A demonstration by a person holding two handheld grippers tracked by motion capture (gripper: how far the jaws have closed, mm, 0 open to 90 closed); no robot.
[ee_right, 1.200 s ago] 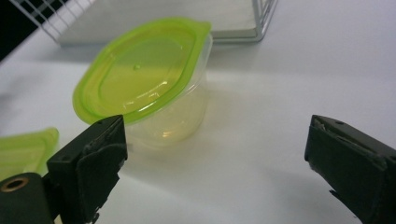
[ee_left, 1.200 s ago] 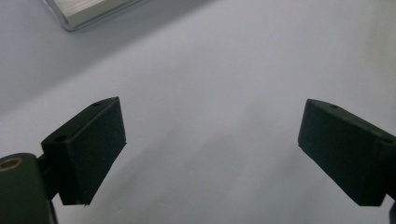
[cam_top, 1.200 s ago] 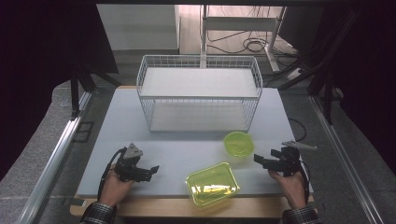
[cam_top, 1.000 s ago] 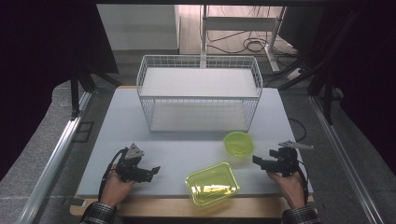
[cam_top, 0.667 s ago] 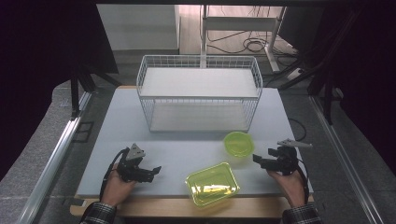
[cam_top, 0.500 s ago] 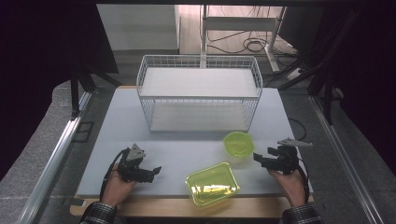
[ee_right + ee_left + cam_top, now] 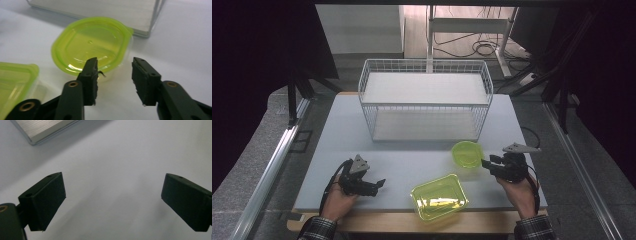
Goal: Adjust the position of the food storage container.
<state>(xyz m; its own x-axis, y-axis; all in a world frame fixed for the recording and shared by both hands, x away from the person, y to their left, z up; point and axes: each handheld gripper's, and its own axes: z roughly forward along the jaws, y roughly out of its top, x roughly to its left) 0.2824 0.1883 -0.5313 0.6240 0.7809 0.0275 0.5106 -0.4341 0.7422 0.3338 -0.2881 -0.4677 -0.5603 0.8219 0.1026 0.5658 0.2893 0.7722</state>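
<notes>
A round lime-green container (image 7: 467, 153) with its lid on stands on the white table (image 7: 412, 155), right of centre. My right gripper (image 7: 485, 163) hovers just right of it and points at it. In the right gripper view the round container (image 7: 92, 45) lies just beyond my right gripper (image 7: 115, 61). Its jaws have just been closing and stand partly apart with nothing between them. A rectangular lime-green container (image 7: 439, 196) with its lid on sits near the front edge. My left gripper (image 7: 378, 185) rests at the front left, and in its own view my left gripper (image 7: 113, 176) is wide open over bare table.
A white wire basket (image 7: 424, 100) with a pale floor stands at the back centre of the table. Its corner (image 7: 42, 130) shows ahead of the left gripper, and its near edge (image 7: 100, 7) lies behind the round container. The rectangular container (image 7: 15, 82) lies left of the right jaws.
My right gripper has lifted a little beside the round container and its jaws have narrowed. The left gripper and both containers have not moved.
</notes>
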